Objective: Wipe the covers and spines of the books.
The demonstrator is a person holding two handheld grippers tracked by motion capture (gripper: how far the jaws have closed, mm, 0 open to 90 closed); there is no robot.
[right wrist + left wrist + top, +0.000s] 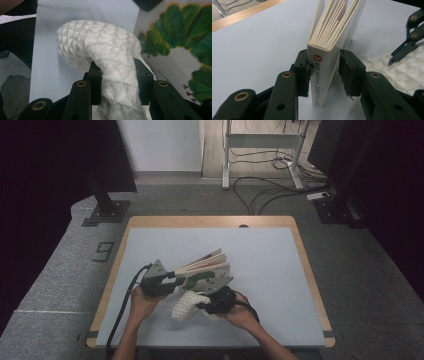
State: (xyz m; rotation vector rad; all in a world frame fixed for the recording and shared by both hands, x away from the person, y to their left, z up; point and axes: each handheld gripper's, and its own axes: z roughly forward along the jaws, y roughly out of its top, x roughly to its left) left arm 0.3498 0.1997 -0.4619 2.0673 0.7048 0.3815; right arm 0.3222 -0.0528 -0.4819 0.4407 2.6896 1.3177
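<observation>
- Left tool [323, 75] clamped on the spine end of a board book [329, 45]; both jaws press the covers, thick pages fan open above.
- High view: book [205, 270] held up off the bench [270, 265], in its near half and left of middle, pages spread toward the far edge, green caterpillar picture on the cover facing the near edge.
- Right tool [117, 82] clamped on a white knitted cloth [100, 45]; the cloth bunches between the jaws and bulges over them in a rounded hump.
- High view: cloth [184, 304] hangs just below the book's near side, touching or almost touching the cover; cannot tell which.
- Right tool [216, 302] sits just right of the cloth, left tool [161, 281] at the book's left end.
- No containers on the bench; nothing holds the book or cloth but the tools.
- Black cable trails from the left tool to the near-left corner.
</observation>
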